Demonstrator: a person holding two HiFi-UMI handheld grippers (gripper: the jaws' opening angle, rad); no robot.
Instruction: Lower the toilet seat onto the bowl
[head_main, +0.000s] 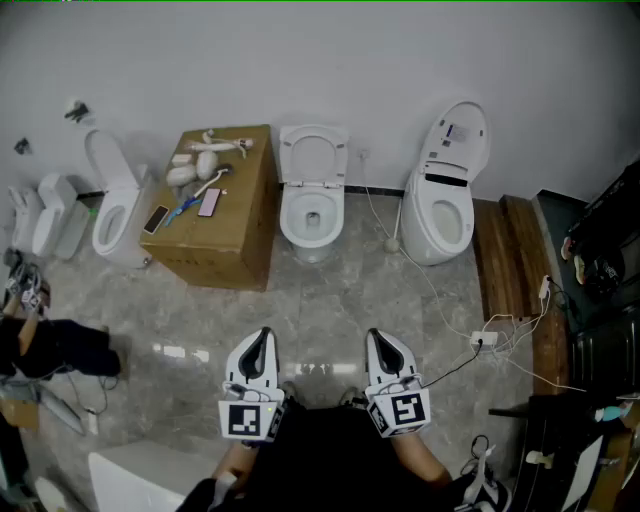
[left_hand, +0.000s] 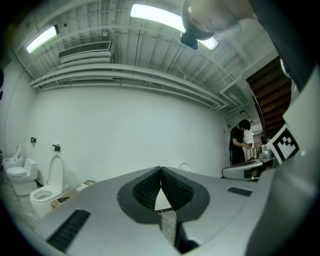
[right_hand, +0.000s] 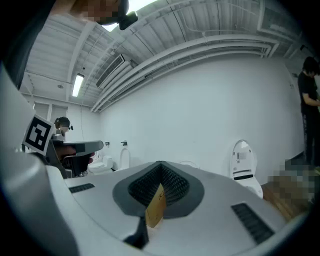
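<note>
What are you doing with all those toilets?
A person stands on the floor facing a row of toilets along the wall, with a left gripper and a right gripper, one in each hand. Both have their fingers closed on nothing. The middle toilet, next to a cardboard box, has its seat up. The grippers are well back from it, so lowering the seat has not started.

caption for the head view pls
Left gripper and right gripper shut, held low, facing a white ceramic toilet with its seat raised beside a brown cardboard box
</note>
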